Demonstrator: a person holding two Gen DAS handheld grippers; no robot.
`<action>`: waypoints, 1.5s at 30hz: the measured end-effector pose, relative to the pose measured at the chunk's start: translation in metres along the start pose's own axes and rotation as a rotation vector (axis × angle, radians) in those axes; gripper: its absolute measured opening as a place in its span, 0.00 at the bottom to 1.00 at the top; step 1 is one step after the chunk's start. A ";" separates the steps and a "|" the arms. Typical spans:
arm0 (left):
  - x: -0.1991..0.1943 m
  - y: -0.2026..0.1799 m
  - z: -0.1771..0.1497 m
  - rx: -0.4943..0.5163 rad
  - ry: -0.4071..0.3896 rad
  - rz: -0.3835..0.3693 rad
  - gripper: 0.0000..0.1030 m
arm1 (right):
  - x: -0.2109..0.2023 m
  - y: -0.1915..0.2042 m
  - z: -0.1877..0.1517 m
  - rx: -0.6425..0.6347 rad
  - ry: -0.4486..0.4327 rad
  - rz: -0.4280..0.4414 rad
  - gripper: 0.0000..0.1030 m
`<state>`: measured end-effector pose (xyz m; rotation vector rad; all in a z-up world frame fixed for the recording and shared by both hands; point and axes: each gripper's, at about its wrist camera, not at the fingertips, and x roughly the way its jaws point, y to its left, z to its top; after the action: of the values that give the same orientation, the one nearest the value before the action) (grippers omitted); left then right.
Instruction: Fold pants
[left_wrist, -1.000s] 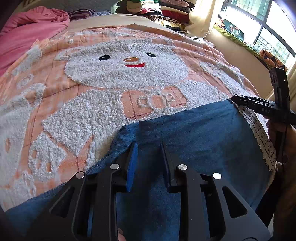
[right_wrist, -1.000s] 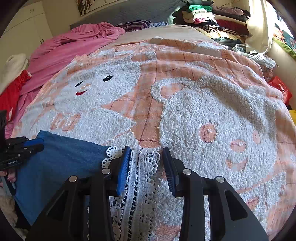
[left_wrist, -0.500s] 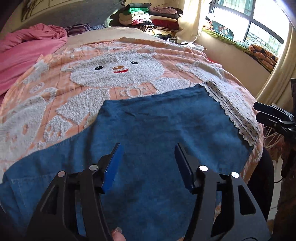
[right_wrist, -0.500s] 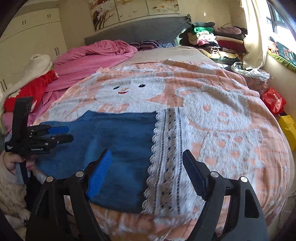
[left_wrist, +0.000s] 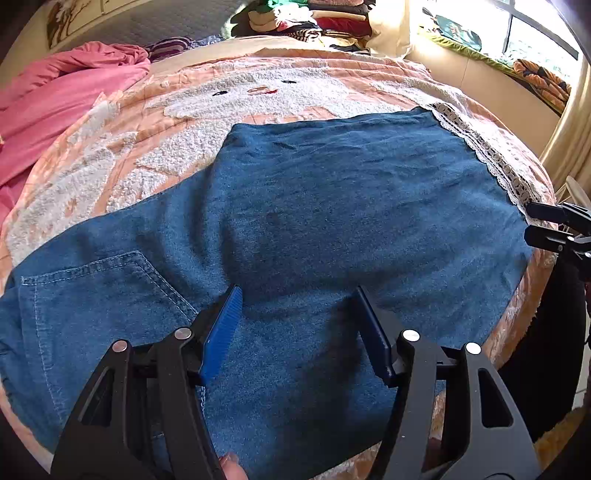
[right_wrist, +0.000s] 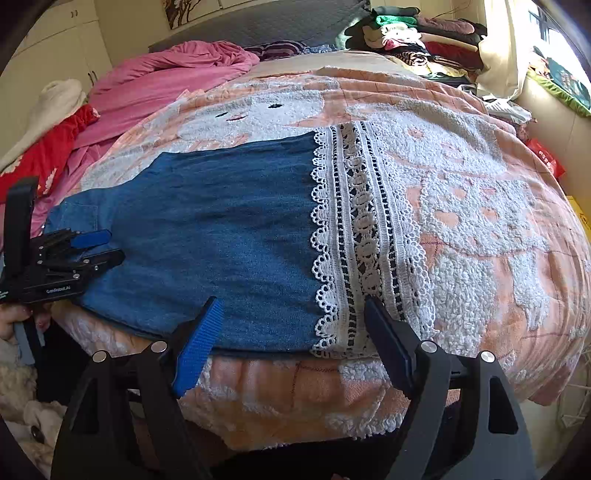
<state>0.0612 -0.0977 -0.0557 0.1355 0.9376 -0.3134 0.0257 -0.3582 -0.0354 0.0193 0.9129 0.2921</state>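
The blue pants (left_wrist: 332, 206) lie flat on the bed (right_wrist: 480, 221). Left gripper (left_wrist: 299, 325) and right gripper (right_wrist: 291, 332) both hold nothing, jaws wide apart.

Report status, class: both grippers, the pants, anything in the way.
Left gripper open, above the pants, holding nothing. Right gripper open at the lace hem, empty. Pants flat on the blanket, one layer doubled over. Nothing in the way.
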 end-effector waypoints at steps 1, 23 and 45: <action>0.000 0.001 0.000 -0.008 -0.003 -0.006 0.53 | 0.000 0.002 0.000 -0.004 -0.001 -0.007 0.76; -0.083 0.002 0.048 -0.024 -0.170 -0.077 0.66 | -0.076 -0.041 -0.014 0.266 -0.163 0.035 0.76; 0.059 -0.084 0.166 0.259 0.063 -0.304 0.66 | -0.034 -0.069 -0.003 0.330 -0.125 0.116 0.76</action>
<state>0.1945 -0.2303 -0.0039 0.2419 0.9783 -0.7158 0.0206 -0.4338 -0.0207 0.3927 0.8284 0.2424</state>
